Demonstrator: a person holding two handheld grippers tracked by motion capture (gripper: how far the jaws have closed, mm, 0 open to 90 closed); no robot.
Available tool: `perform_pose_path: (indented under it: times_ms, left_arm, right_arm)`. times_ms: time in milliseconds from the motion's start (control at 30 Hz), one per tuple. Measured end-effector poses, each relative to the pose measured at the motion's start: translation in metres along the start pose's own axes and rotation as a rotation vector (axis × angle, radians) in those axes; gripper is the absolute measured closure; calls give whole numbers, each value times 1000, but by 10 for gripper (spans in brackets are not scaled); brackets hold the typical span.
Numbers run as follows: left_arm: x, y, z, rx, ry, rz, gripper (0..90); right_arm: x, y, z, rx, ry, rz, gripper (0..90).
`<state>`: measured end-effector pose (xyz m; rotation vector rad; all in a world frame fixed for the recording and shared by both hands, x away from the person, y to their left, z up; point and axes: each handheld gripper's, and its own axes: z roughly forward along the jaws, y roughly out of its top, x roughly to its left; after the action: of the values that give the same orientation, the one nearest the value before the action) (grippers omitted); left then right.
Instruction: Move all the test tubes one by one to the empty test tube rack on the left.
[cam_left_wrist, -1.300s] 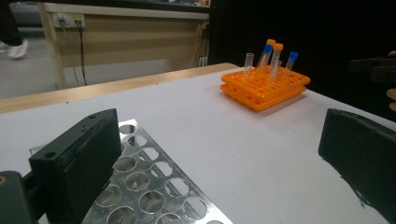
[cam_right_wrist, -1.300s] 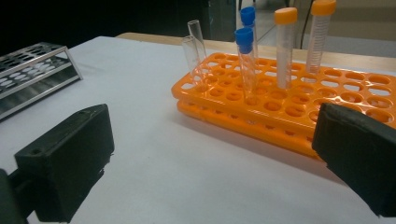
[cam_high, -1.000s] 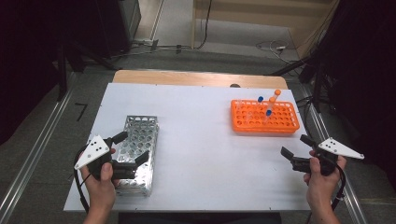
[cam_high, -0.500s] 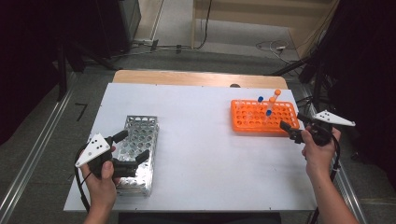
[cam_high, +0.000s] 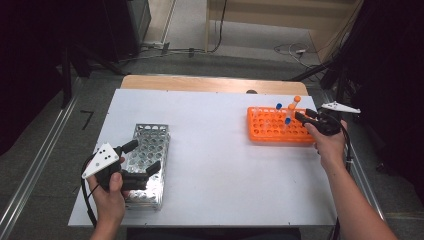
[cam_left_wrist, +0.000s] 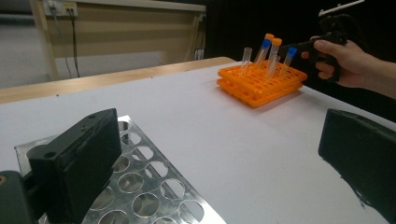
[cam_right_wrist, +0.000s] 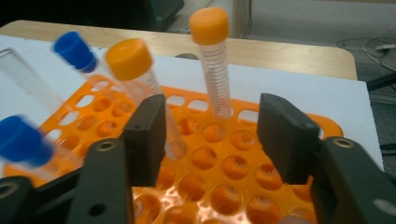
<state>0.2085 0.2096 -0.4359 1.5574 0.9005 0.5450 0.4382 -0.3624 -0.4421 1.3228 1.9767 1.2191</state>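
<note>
A metal rack (cam_high: 146, 162) lies at the near left of the white table (cam_high: 220, 170), with the left gripper (cam_high: 142, 160) spread wide over it, nothing held. At the far right, the right gripper (cam_high: 300, 116) has just been closing and stands half-open, empty, over the orange rack (cam_high: 272, 127). An orange-capped tube (cam_right_wrist: 212, 60) is seen upright just beyond the jaws, others leaning to its left.

Left gripper (cam_high: 142, 162) gapes wide; right gripper (cam_high: 302, 116) half-closed, jaws just closing, empty.

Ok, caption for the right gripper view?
Right gripper, jaws apart, nears an orange-capped tube in the orange rack.
</note>
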Motion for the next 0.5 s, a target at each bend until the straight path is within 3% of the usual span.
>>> perform_pose_path:
  times_ms: [100,233,500]
  left_arm:
    - [0,0,0,0,-1,-2,0]
    - [0,0,0,0,-3,-2,0]
    - [-1,0,0,2,-9,-3,0]
  right_arm:
    - [-1,2,12,19,-7,-10,497]
    - [-2,3,25,48,-3,18,567]
    - [-2,7,42,86,-26,19,640]
